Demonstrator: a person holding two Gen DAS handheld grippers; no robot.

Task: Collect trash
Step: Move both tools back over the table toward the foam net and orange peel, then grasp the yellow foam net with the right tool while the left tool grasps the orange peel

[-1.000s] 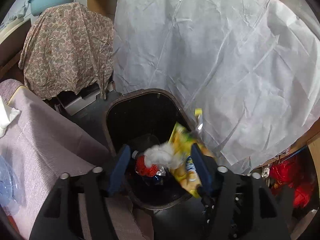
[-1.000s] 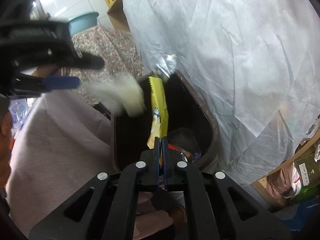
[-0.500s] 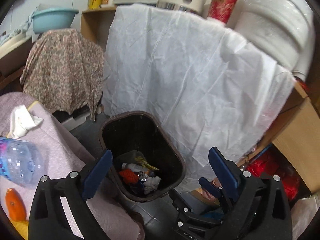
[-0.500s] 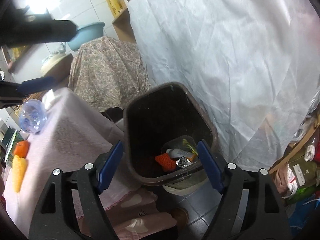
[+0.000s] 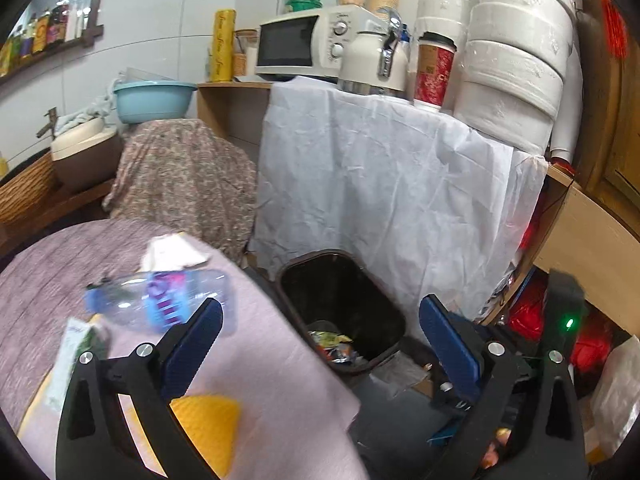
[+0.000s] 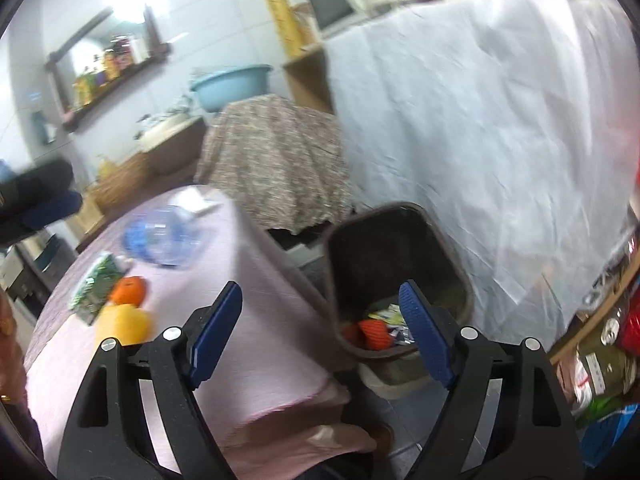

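Task partly complete. Left gripper [image 5: 320, 320] and right gripper [image 6: 320, 312] both gape wide, holding nothing. Trash bin [image 6: 400, 240], at 1 o'clock, already contains wrappers; plastic bottle [image 5: 160, 300] and tissue [image 5: 172, 250] remain on tabletop [image 5: 280, 360] at 10 o'clock.

Background: microwave [image 5: 298, 46], white kettle [image 5: 374, 62] and red paper cup [image 5: 434, 70] sit on white-draped shelf [image 5: 400, 184]; teal basin [image 5: 150, 100] above paisley cloth [image 5: 184, 184]; tissue rolls [image 5: 520, 64] stacked right.
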